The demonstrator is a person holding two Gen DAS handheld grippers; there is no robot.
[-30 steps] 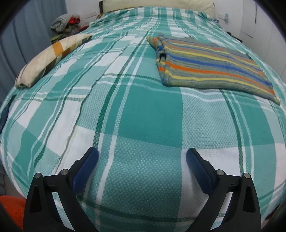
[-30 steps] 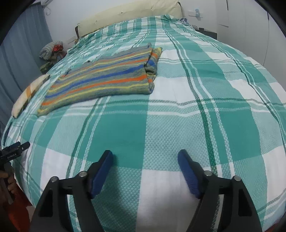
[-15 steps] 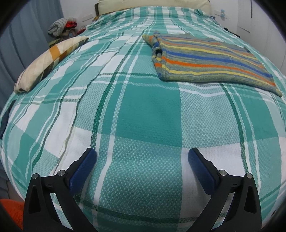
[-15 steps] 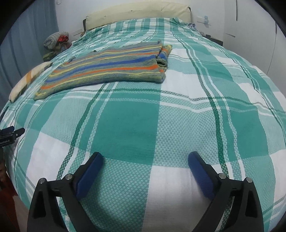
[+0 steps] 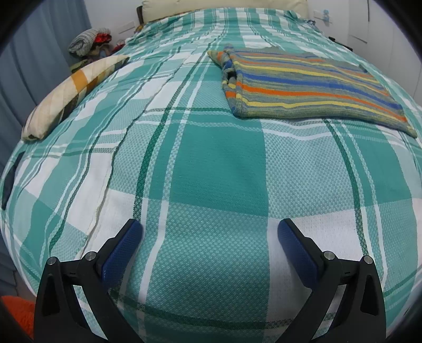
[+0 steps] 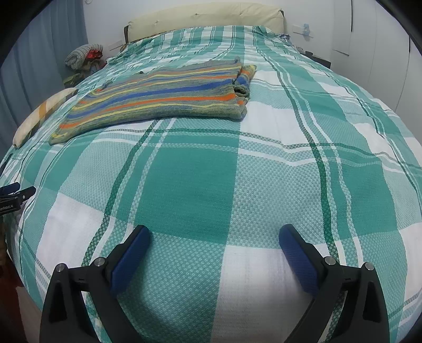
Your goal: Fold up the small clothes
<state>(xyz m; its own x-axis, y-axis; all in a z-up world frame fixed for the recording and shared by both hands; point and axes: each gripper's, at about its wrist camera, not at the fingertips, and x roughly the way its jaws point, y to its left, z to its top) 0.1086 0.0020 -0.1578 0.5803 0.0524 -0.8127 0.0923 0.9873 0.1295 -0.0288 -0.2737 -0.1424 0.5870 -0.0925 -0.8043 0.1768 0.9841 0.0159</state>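
Note:
A striped knit garment (image 5: 308, 87), in grey-green, orange, blue and yellow, lies folded flat on the green plaid bedspread (image 5: 216, 168). It also shows in the right wrist view (image 6: 158, 97), towards the far left. My left gripper (image 5: 209, 229) is open and empty over the near end of the bed, well short of the garment. My right gripper (image 6: 215, 233) is open and empty too, also over the near end. The tip of the left gripper (image 6: 15, 194) shows at the left edge of the right wrist view.
A cream patterned pillow (image 5: 76, 87) lies along the bed's left edge. A pile of clothes (image 5: 89, 44) sits beside the cream headboard (image 6: 205, 18). White cupboards (image 6: 369, 39) stand to the right. Something orange (image 5: 15, 311) is low at the left.
Both grippers stay open and empty. Both views have shifted a little, so the garment sits more centred in the right wrist view and slightly lower in the left.

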